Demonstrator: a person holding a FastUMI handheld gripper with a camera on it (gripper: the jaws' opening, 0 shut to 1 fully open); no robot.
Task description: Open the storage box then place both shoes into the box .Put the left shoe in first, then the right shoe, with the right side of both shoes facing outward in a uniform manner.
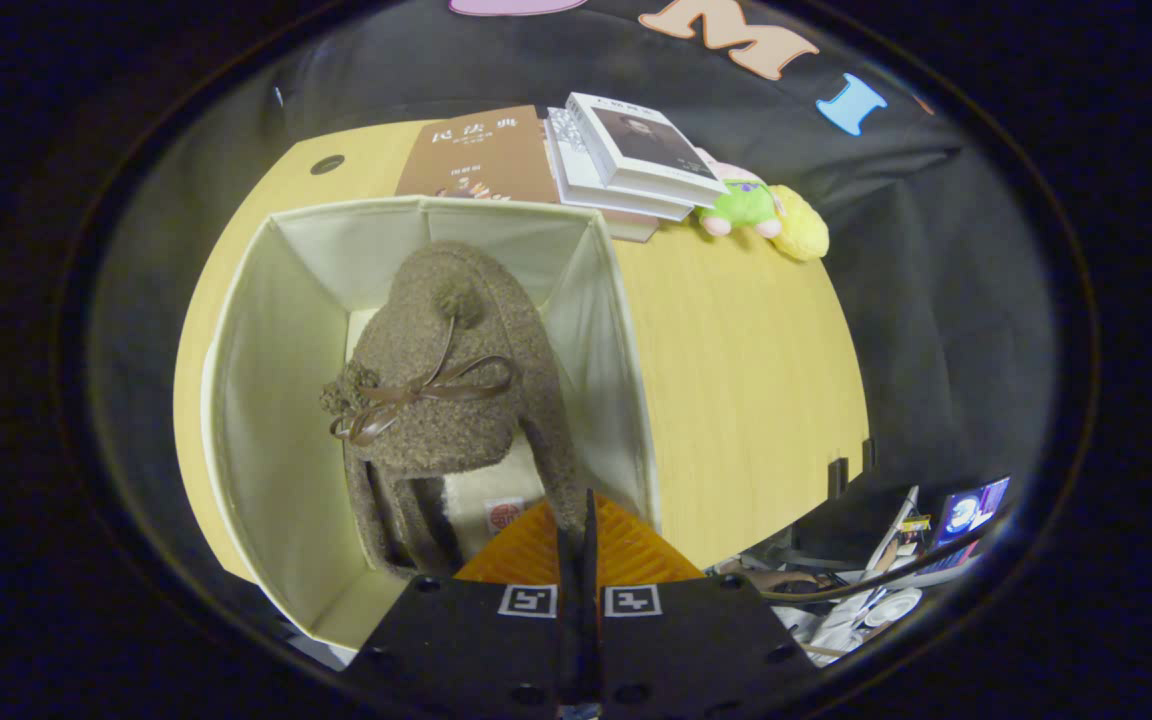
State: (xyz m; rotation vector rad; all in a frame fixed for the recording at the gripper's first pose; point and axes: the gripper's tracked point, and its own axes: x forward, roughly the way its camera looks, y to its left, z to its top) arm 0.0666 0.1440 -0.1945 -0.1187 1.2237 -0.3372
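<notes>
we are looking down past the gripper [576,535] onto a pale wooden table [746,380]. starting at the left, the storage box [266,400] is standing open on the table, its cream fabric walls rising around a pale floor. inside it a brown fuzzy shoe [446,390] is lying with its toe pointing away from us and its heel toward the fingers; a thin brown bow [416,395] and a small pom-pom are sitting on its upper. we are seeing one shoe clearly, and we cannot tell whether the strip of the same brown fabric along its right side belongs to a second one. the shoe's heel rim is running right up to the fingers, and the fingers are pressing together with only a thin dark line between them, closed narrow; we cannot tell whether they are pinching the rim or just meeting beside it. moving right, beyond the box, a brown book [481,155] is lying flat next to a stack of white books [631,160]. further right, a green and yellow plush toy [766,215] is resting at the table's far edge. below the table's right edge, some cluttered items and cables [876,580] are showing.
</notes>
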